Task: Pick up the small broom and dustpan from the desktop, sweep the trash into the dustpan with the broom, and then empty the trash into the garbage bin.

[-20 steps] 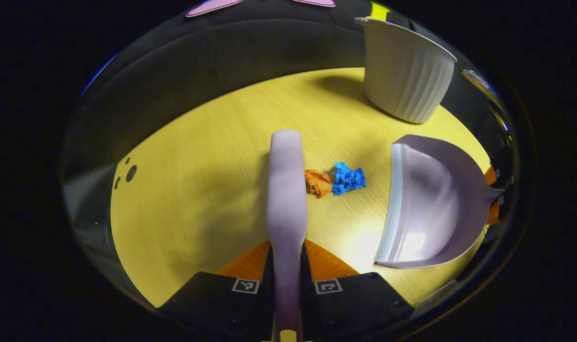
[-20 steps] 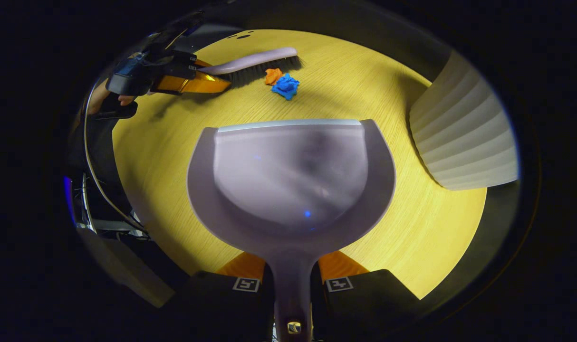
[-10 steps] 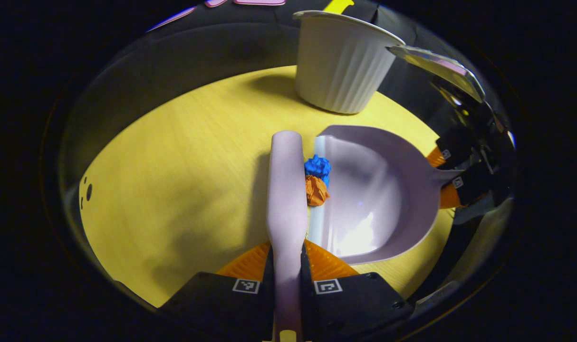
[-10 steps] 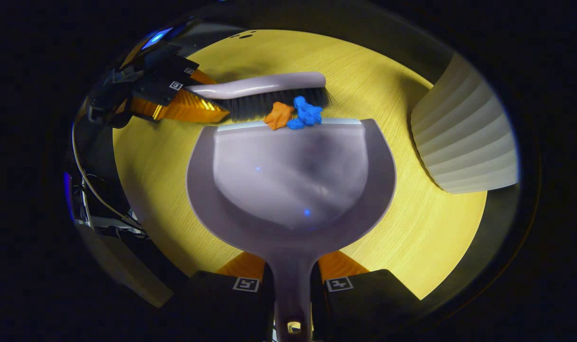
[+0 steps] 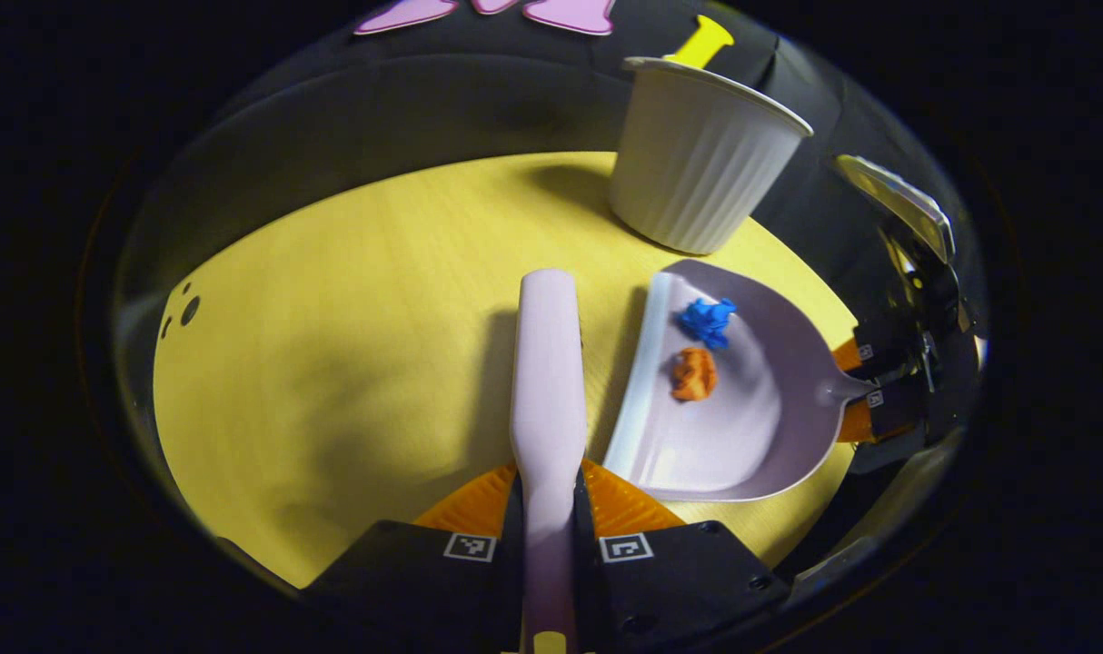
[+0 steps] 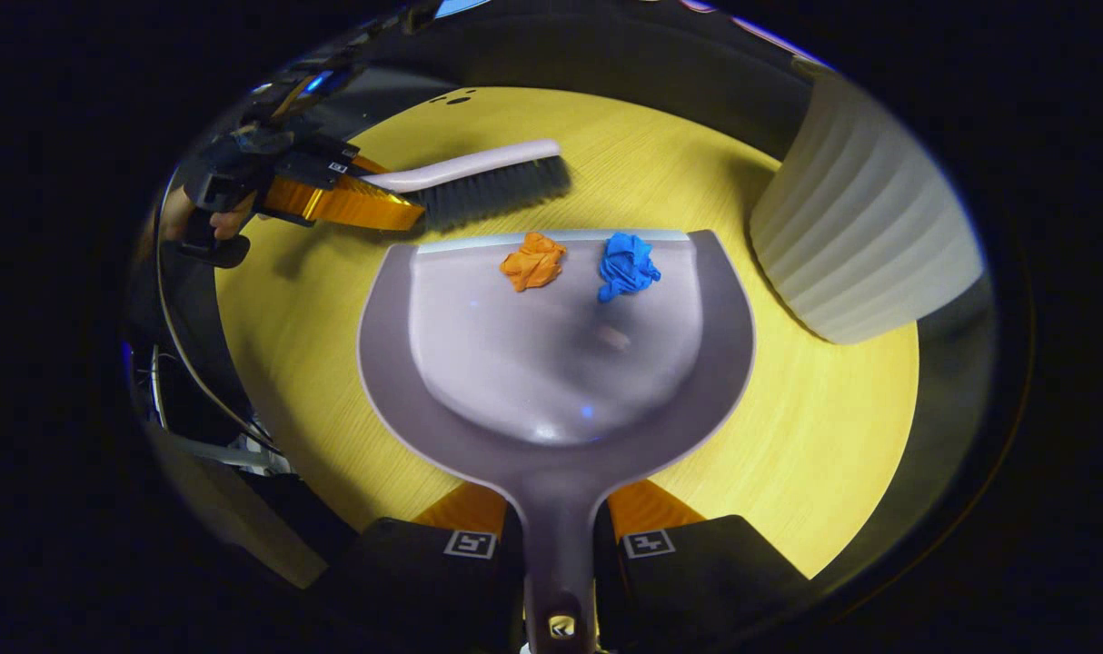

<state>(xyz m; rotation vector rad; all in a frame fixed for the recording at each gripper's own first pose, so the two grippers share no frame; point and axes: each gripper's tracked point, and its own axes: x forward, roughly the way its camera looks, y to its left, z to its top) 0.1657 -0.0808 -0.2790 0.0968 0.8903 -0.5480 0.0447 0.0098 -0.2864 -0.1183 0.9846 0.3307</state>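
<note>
Your left gripper [image 5: 548,545] fingers clamp the broom [image 5: 546,381] handle, your right gripper [image 6: 559,543] fingers clamp the dustpan [image 6: 551,363] handle. Both scraps, orange paper wad [image 6: 533,260] and blue paper wad [image 6: 628,265], lie inside the pan near its lip on the table [image 6: 824,454]. Sweeping looks done; emptying into the garbage bin [image 6: 865,245] beside it is left.

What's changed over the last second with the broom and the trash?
The broom swept the orange wad and blue wad off the table into the dustpan, then drew back from its lip. Both claws kept their grips: left on the broom, right on the dustpan. The bin stayed upright.
</note>
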